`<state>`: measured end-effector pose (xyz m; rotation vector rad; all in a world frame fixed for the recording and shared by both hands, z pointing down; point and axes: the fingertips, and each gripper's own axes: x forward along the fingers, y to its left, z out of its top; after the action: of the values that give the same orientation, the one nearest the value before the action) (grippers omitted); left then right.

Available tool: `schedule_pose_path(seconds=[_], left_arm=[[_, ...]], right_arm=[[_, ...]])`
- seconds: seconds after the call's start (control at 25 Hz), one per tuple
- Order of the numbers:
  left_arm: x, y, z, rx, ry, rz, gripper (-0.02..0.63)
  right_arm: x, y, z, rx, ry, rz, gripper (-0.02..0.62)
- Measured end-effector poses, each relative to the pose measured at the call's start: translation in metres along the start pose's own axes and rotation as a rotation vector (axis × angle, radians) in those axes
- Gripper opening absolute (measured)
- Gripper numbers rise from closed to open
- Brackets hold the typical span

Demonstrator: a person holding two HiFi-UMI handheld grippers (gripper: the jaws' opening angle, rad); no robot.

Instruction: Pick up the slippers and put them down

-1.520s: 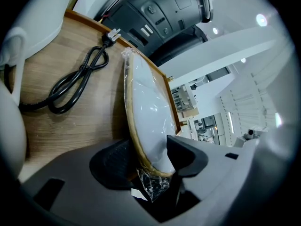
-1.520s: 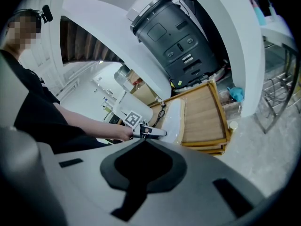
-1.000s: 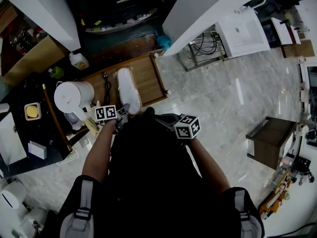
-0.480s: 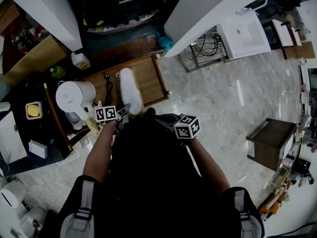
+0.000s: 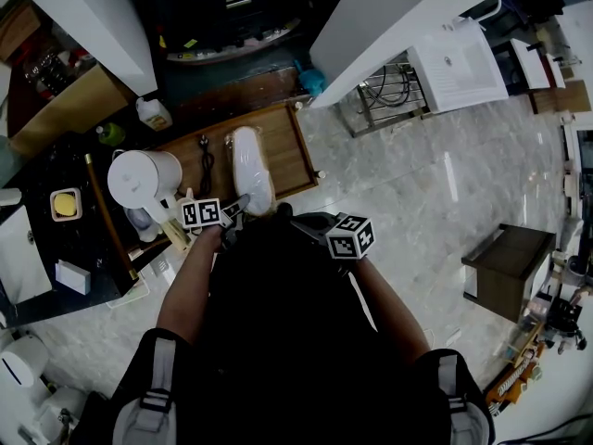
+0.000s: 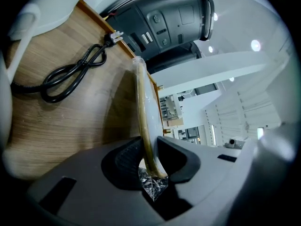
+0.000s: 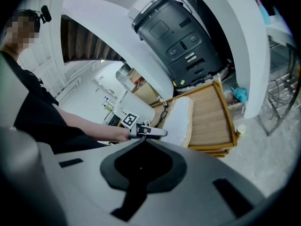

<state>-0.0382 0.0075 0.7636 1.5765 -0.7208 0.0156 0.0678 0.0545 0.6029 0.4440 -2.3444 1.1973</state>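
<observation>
A pair of white slippers in clear plastic wrap (image 5: 252,172) lies lengthwise on a low wooden tray (image 5: 289,151). My left gripper (image 5: 242,204) is at the pack's near end. In the left gripper view its jaws (image 6: 149,161) are closing, and both pads touch the thin edge of the slippers (image 6: 143,107) between them. Crinkled wrap sticks out behind the pads. My right gripper (image 5: 310,224) hangs to the right, apart from the tray. It is shut with nothing in it (image 7: 141,161). From there I see the slippers (image 7: 179,119) and the left gripper (image 7: 157,133) on them.
A coiled black cable (image 6: 70,74) lies on the tray left of the slippers. A white kettle (image 5: 144,179) stands just left of the tray. A dark grey appliance (image 7: 178,36) sits beyond the tray's far end. Marble floor (image 5: 435,184) spreads to the right.
The left gripper stays at the slippers' near end and has crept slightly toward them. The right gripper has not moved. The head view has shifted a little.
</observation>
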Motion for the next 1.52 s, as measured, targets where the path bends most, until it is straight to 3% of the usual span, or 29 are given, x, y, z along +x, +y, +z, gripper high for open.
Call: schedule_pose_path(seconds=[0.76,1.52], left_arm=[[0.001,-0.048,0.010,0.060,-0.040,-0.125,0.094],[-0.017,-0.071,0.005,0.091,-0.038,-0.177,0.092]], right_arm=[[0.007,0.005,-0.002,-0.010,0.001,0.020,0.007],[0.011,0.000,-0.003,0.000,0.018,0.023,0.006]])
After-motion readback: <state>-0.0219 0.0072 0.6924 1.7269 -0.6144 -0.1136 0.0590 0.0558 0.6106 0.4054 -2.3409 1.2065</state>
